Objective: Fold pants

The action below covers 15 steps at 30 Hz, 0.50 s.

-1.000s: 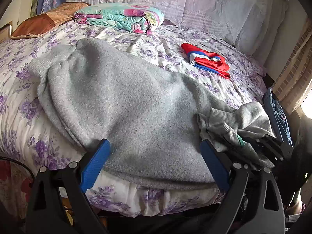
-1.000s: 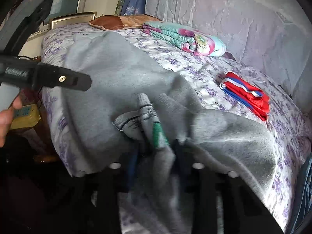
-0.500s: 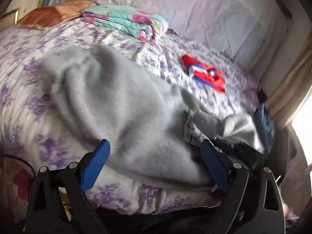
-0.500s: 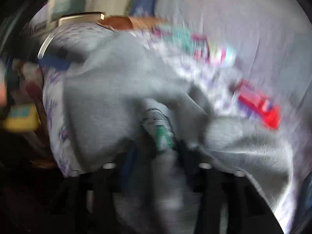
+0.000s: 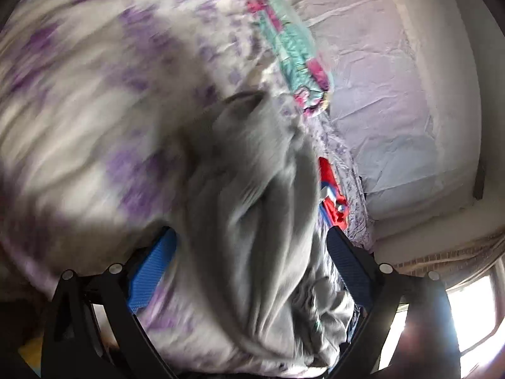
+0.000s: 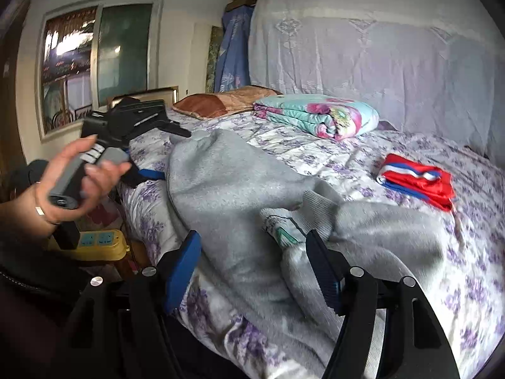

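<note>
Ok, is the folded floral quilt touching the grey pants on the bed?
Apart. The right wrist view shows the folded floral quilt lying beyond the grey pants, with a strip of purple-flowered bedsheet showing between them.

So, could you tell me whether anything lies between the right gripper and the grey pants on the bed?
Nothing visible does. The right gripper has just been opening, and the pants lie right at its fingers with only their own waistband between the pads. The red garment and the folded quilt lie further back, apart from the pants.
</note>
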Each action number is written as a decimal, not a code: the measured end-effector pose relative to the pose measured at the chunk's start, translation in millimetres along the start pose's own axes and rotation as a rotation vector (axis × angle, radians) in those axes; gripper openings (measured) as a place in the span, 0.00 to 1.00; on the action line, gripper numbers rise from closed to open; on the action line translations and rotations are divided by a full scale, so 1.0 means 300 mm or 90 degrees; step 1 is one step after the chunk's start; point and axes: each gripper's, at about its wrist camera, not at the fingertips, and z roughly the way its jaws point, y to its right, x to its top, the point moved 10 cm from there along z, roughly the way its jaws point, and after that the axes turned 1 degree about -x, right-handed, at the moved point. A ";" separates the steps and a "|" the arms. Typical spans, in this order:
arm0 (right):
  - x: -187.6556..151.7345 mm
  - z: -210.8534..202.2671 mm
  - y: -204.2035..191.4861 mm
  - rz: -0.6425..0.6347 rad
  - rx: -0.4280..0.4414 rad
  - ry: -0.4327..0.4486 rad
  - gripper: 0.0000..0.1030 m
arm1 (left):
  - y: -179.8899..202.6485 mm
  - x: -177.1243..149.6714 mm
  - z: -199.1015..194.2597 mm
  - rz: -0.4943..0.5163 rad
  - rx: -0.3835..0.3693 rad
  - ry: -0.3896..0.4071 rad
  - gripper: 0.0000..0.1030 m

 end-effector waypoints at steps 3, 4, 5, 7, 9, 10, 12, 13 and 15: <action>-0.004 -0.028 0.026 0.024 -0.010 0.015 0.68 | -0.001 0.041 0.033 -0.028 0.005 0.012 0.91; -0.008 -0.032 0.034 0.031 -0.012 0.017 0.68 | 0.014 0.048 0.050 -0.018 0.007 0.013 0.91; -0.011 -0.038 0.042 0.039 -0.015 0.019 0.68 | 0.019 0.052 0.060 -0.013 0.009 0.012 0.91; -0.021 -0.049 0.065 0.061 -0.020 0.021 0.68 | 0.036 0.044 0.069 0.000 0.002 0.017 0.85; -0.036 -0.063 0.096 0.081 -0.030 0.025 0.68 | 0.075 0.020 0.073 0.045 -0.011 0.020 0.53; -0.043 -0.075 0.111 0.090 -0.035 0.028 0.68 | 0.079 0.014 0.070 0.061 -0.009 0.022 0.27; -0.056 -0.100 0.154 0.115 -0.051 0.035 0.68 | 0.091 0.009 0.049 0.070 -0.026 0.034 0.23; -0.059 -0.117 0.178 0.128 -0.060 0.041 0.68 | 0.104 0.008 0.037 0.081 -0.023 0.041 0.22; -0.062 -0.162 0.243 0.152 -0.083 0.058 0.67 | 0.190 -0.015 0.005 0.157 -0.007 0.059 0.21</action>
